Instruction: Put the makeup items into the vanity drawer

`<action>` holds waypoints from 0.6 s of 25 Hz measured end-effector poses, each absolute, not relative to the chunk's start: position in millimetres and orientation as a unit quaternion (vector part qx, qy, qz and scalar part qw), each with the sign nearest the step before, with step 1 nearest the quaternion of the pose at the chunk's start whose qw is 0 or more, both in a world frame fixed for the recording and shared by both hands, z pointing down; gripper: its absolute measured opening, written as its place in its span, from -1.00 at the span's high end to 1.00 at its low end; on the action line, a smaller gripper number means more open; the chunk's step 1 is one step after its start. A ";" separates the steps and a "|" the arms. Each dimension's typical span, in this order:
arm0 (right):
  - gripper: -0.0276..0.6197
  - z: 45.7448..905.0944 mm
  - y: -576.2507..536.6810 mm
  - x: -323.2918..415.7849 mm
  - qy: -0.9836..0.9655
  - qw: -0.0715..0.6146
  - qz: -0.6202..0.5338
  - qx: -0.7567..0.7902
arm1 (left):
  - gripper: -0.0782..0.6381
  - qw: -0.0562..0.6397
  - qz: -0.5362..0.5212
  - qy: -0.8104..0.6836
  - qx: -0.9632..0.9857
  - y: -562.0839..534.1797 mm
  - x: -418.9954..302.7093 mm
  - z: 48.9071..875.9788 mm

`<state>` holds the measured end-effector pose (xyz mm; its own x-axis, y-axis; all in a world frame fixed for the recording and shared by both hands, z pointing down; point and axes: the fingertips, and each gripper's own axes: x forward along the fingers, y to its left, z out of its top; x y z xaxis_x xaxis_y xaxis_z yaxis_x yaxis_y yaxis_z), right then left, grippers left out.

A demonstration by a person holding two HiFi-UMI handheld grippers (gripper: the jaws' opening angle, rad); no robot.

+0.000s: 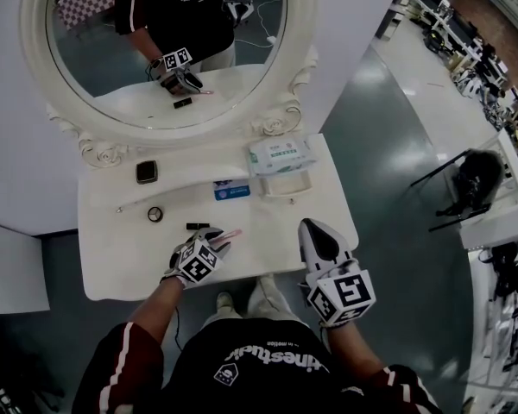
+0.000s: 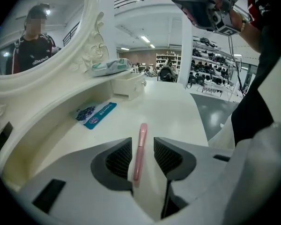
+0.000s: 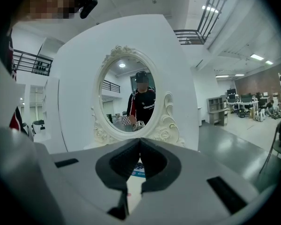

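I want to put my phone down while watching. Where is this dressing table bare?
Widest bare patch: the front left corner of the table, bordered by the small round container and the left gripper. Another lies at right, between the little drawer box and the right gripper. The back middle is crowded: black compact, blue packet, wipes.

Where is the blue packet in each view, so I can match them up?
Head view: blue packet near picture centre, just below the mirror frame.
Left gripper view: blue packet left of centre, beyond the jaws.
Right gripper view: blue packet a sliver low centre, behind the jaws.
Shared landmark: white oval mirror frame, in all three.
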<state>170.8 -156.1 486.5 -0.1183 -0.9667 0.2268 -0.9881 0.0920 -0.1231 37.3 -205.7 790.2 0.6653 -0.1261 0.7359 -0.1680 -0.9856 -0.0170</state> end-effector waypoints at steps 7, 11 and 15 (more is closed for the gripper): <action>0.91 487.7 -151.0 172.7 -0.738 0.048 0.123 0.662 | 0.50 0.031 0.422 -0.082 0.902 -204.8 37.4 798.3; 0.91 489.1 -151.6 173.5 -0.738 0.048 0.125 0.662 | 0.62 0.028 0.426 -0.079 0.901 -201.1 38.4 798.5; 0.91 490.2 -153.7 171.9 -0.740 0.047 0.126 0.659 | 0.64 0.022 0.429 -0.080 0.899 -199.6 39.0 799.1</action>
<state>171.9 -153.7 490.2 -0.1270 -0.9633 0.2366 -0.9872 0.0996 -0.1244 39.0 -199.6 799.1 0.6186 -0.1247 0.7758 -0.1627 -0.9863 -0.0288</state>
